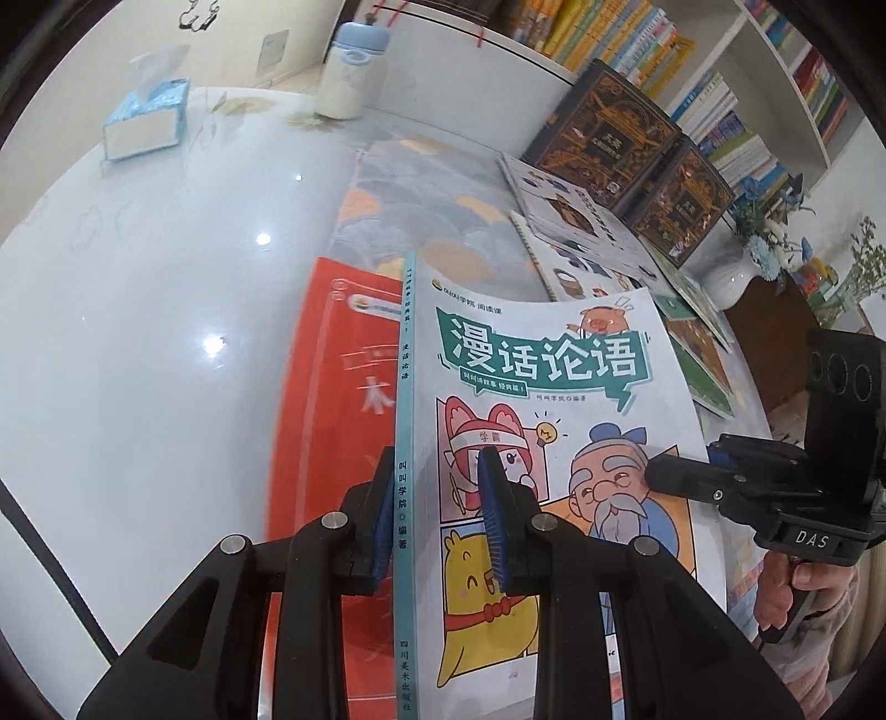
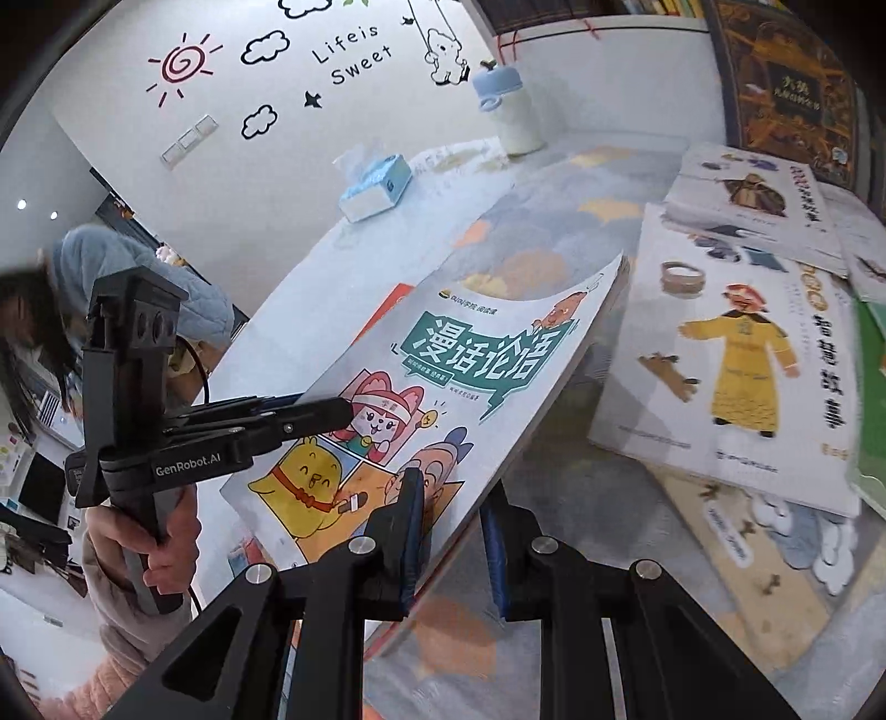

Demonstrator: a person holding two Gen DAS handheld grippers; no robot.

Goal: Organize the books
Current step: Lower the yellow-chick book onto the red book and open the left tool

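Observation:
A white comic book with a teal title and teal spine is held tilted above the table by both grippers. My left gripper is shut on its spine edge, one pad on each side. My right gripper is shut on the opposite long edge, and in the left wrist view it reaches in from the right. A red book lies flat on the table beneath the comic book. The right wrist view shows the left gripper clamped on the cover's far side.
Several illustrated books lie spread on the patterned mat to the right, with dark ornate volumes standing behind them. A full bookshelf runs along the back. A tissue box and a blue-capped bottle stand far left.

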